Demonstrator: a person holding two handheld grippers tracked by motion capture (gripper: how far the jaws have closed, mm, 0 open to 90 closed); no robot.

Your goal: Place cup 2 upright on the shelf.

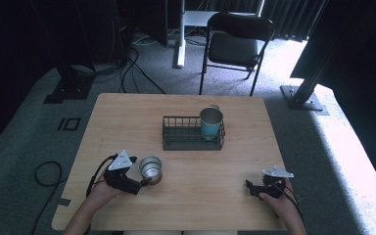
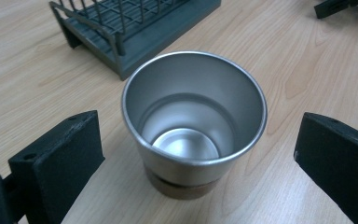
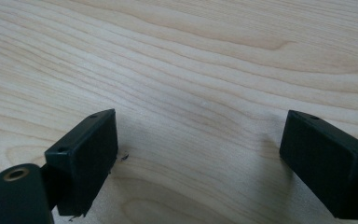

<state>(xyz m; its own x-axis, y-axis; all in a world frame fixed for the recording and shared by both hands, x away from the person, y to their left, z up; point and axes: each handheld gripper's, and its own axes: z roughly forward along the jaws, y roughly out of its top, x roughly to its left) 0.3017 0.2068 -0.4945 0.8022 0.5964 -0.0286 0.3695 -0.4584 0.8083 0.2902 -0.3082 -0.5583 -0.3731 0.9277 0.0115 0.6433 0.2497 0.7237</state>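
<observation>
While my left gripper (image 1: 144, 182) sits at the near left of the wooden table (image 1: 200, 196), its jaws are spread wide, one on each side of the steel cup (image 1: 150, 167), and neither pad touches the metal. Seen from the left gripper view, the steel cup (image 2: 194, 121) stands upright between those jaws on a brown base, mouth up, nothing inside it, with clear gaps of bare wood on both sides. Just beyond the cup, toward the far side, sits the dark wire rack (image 1: 192, 133), and its near corner (image 2: 135, 32) shows close behind the cup's rim. Nothing lies between cup and rack but bare wood. Inside that rack, at its right end, a teal cup (image 1: 211, 123) stands upright, and I can make out another rim just behind it, too hidden to name.

Over on the near right, my right gripper (image 1: 252, 188) rests low at the table, well apart from both the cup and the rack. Its own view shows its jaws released and parted, with plain wood grain between them and nothing gripped.

Past the far edge of the table, a black folding chair (image 1: 237, 44) stands on the grey carpet, with cables trailing on the floor to the left.
</observation>
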